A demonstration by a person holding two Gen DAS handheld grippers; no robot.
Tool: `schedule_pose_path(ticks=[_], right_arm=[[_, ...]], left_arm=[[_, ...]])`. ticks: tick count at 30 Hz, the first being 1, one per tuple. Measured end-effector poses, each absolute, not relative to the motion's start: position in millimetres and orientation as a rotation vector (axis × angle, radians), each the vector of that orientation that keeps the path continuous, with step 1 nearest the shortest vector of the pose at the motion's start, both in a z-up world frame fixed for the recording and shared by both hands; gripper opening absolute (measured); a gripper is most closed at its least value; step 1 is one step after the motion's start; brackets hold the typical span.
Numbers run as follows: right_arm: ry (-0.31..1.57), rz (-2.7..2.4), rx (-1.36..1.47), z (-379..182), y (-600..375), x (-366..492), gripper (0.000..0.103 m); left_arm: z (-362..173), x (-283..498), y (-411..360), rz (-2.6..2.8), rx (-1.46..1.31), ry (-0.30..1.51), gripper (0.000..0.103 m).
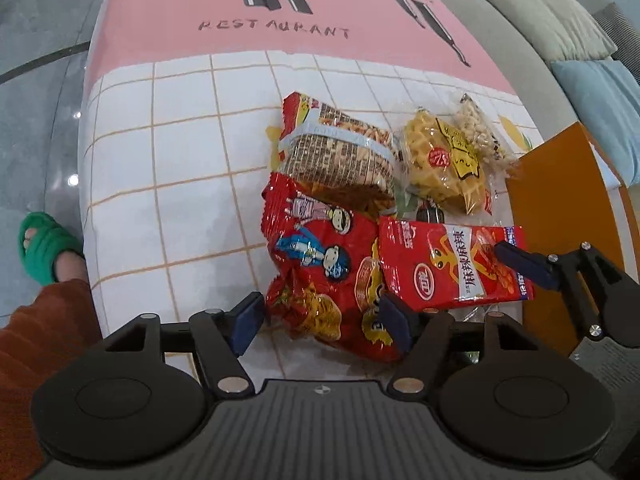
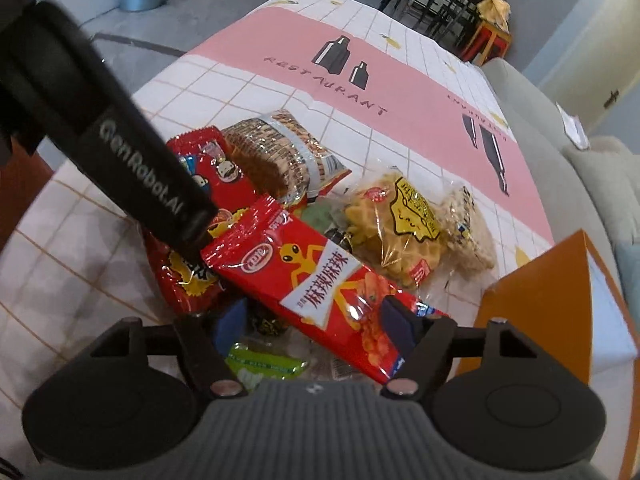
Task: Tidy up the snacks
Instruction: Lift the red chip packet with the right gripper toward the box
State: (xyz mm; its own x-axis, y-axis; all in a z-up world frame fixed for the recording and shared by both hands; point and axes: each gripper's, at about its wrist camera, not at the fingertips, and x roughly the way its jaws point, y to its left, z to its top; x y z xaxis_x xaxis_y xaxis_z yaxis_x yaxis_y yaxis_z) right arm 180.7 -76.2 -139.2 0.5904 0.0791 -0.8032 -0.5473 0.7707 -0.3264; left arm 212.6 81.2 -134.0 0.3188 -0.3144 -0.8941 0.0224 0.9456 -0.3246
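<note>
A pile of snack packs lies on the tablecloth (image 1: 180, 152). A flat red spicy-snack packet (image 1: 448, 264) is held by my right gripper (image 2: 316, 324), which is shut on its near end (image 2: 320, 280); the right gripper also shows in the left wrist view (image 1: 520, 264). My left gripper (image 1: 324, 320) is open around the lower end of a big red bag with cartoon figures (image 1: 320, 264). Behind lie a brown-printed noodle bag (image 1: 340, 148), a yellow waffle pack (image 1: 444, 164) and a pale cracker pack (image 1: 480, 128).
An orange box (image 1: 560, 216) stands at the right table edge, also in the right wrist view (image 2: 552, 300). A green wrapper (image 2: 260, 364) lies under the right gripper. A grey sofa with cushions (image 1: 552, 12) runs along the right. A foot in a green slipper (image 1: 44, 248) is on the floor at left.
</note>
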Motion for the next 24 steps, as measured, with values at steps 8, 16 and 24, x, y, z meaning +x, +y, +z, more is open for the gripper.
schedule_pose_path(ticks=[8, 16, 24], right_arm=[[0.846, 0.394, -0.647, -140, -70, 178, 0.059], [0.806, 0.395, -0.647, -125, -70, 161, 0.022], [0.718, 0.307, -0.554, -88, -93, 158, 0.004]], left_arm=[[-133, 213, 76, -0.237, -0.266, 1.231, 0.064], [-112, 201, 77, -0.263, -0.277, 1.165, 0.032], [-83, 183, 69, -0.282, -0.250, 1.089, 0.027]])
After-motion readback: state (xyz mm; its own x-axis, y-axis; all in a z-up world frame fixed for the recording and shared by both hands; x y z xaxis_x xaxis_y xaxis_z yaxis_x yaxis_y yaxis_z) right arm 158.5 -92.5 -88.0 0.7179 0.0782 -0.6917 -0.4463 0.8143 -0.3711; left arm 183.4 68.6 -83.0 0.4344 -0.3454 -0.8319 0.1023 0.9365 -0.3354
